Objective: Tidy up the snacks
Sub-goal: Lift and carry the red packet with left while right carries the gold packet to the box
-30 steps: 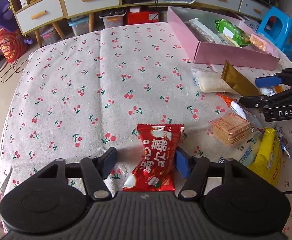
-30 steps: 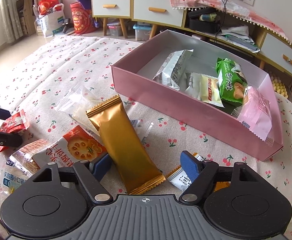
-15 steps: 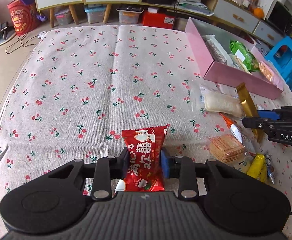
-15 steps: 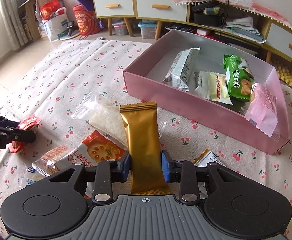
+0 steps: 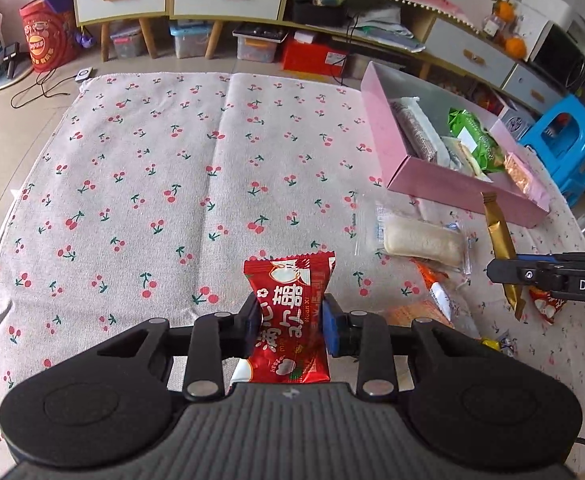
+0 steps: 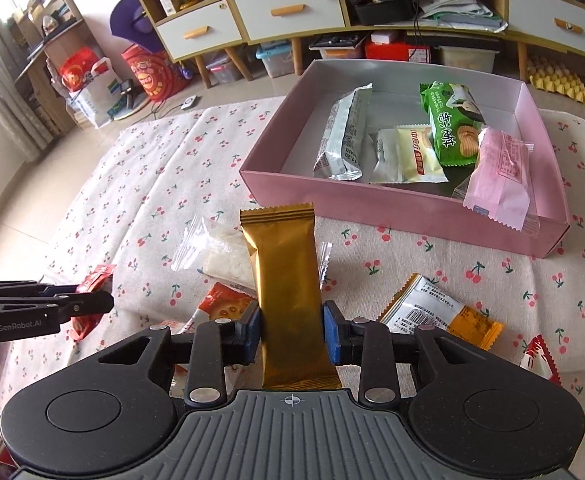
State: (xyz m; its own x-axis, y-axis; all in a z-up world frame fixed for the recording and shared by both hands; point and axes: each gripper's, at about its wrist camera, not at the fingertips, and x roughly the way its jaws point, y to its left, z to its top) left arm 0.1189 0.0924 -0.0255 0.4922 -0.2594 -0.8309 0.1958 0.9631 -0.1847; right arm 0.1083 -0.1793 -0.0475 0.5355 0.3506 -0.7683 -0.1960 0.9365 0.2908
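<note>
Two grips: right gripper (image 6: 291, 330) fingers pinch the long gold foil packet (image 6: 288, 284), pointing lengthwise toward the pink cardboard box (image 6: 392, 204) at upper right; left gripper (image 5: 288, 326) fingers pinch the red candy wrapper (image 5: 290, 312), farther off.

Bare cherry-print cloth (image 5: 164, 184) is seen from 9 to 12 o'clock of the left gripper (image 5: 290, 322). At 2 o'clock the pink box (image 5: 428, 184) stands as a wall, with a clear-wrapped white snack (image 5: 422, 238) lying before it. Room is left in the box's left half (image 6: 316, 120); packets are crowded at its right.
</note>
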